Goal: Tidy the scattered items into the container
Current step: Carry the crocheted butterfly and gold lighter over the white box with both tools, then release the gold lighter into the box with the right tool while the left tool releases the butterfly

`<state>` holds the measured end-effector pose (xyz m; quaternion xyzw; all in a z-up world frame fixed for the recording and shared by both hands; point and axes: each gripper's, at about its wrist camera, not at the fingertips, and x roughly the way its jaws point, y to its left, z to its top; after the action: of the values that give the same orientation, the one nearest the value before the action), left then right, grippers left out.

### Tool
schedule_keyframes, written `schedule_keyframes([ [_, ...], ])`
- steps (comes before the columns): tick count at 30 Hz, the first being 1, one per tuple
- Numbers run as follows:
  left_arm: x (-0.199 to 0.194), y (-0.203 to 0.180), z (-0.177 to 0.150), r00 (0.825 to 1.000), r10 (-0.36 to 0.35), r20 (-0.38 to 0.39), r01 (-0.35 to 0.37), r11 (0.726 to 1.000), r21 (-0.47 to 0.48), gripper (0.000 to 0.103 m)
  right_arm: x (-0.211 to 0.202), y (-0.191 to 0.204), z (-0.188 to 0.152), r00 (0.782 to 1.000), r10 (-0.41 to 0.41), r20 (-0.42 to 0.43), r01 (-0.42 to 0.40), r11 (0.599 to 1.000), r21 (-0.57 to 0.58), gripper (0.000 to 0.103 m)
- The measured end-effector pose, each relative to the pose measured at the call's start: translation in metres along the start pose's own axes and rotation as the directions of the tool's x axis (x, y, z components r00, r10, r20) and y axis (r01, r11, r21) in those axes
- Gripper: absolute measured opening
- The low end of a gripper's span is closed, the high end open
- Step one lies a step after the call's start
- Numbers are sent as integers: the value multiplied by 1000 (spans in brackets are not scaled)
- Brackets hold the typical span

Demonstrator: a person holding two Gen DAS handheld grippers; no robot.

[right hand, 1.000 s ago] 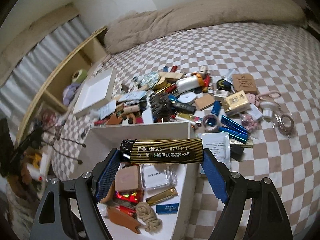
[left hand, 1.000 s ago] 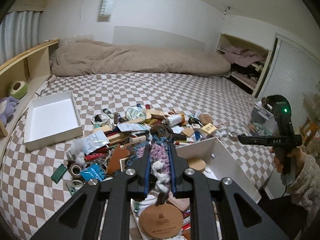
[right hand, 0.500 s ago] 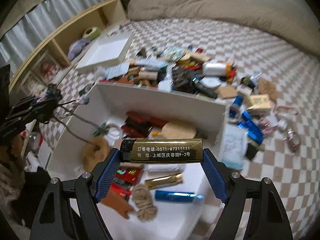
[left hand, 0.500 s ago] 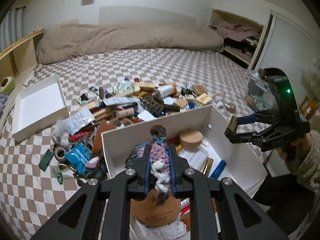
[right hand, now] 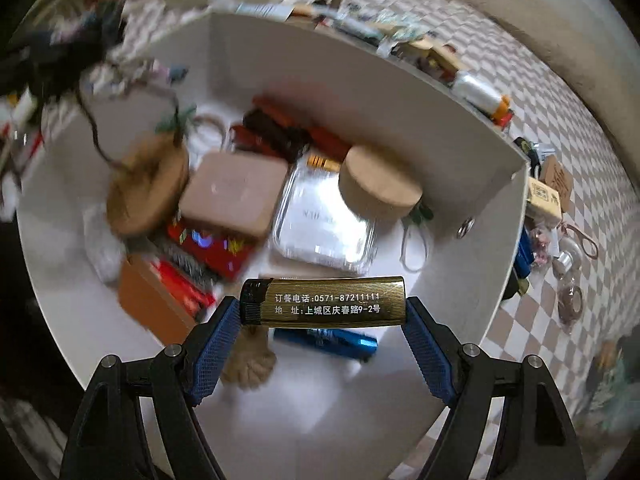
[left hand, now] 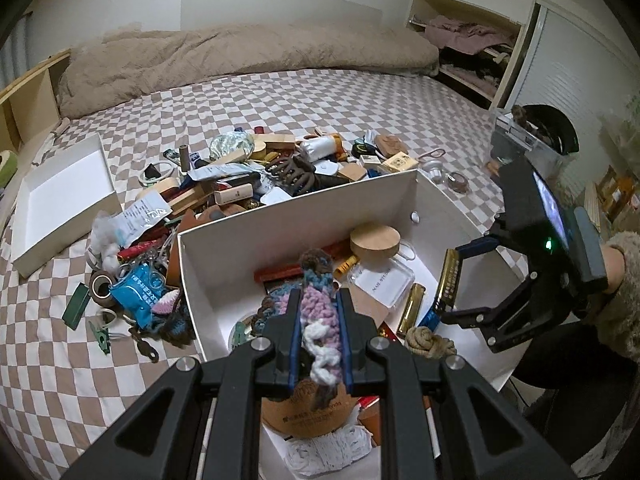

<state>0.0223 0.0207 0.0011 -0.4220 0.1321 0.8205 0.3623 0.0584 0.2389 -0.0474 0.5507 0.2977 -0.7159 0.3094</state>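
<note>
Both loads now carried from above the bed's scatter to over the white box (left hand: 304,216), so two drops seem next; nearest, left gripper (left hand: 318,326) clamped tight on a crocheted yarn piece (left hand: 316,300), hanging over the box's near end, now lower and steeper than a second ago; right gripper (right hand: 322,320) spread wide yet pinching a gold lighter (right hand: 324,302) end to end, rolled to point almost straight down over the box's right side, above a blue lighter (right hand: 326,340) and a rope knot (right hand: 248,360).

Inside the box, near to far: cork disc (left hand: 308,412), second gold lighter (left hand: 412,308), clear plastic case (right hand: 324,216), round wooden lid (left hand: 374,242), red items against the far wall.

Beyond that wall, a heap of small items (left hand: 240,176) unsorted mid-bed; box lid (left hand: 60,188) empty toward the bed's left edge.
</note>
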Motion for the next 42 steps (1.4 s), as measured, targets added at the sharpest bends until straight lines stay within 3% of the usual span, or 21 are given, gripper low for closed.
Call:
schedule_keyframes([
  [6,5,-2,-2,999,-26,-29,26,1000,-12,16,8,20,-13,993,-83,-85,69,986,-153,82],
  [12,6,-13,-4,996,-80,-43,80,997,7,16,6,22,-19,980,-166,-112,141,968,-207,81],
  [19,-6,-32,-3,988,-153,-20,154,986,61,16,4,19,-16,980,-157,-122,129,969,-210,82],
  [30,1,-58,-15,966,-236,-104,248,961,122,16,0,15,-12,984,-155,-89,135,971,-198,88],
  [35,-6,-68,-16,956,-277,-101,290,946,147,16,1,13,-12,985,-147,-88,128,972,-196,88],
  [42,-1,-74,-19,963,-242,-114,260,948,185,16,-1,13,-11,987,-138,-86,120,974,-191,88],
])
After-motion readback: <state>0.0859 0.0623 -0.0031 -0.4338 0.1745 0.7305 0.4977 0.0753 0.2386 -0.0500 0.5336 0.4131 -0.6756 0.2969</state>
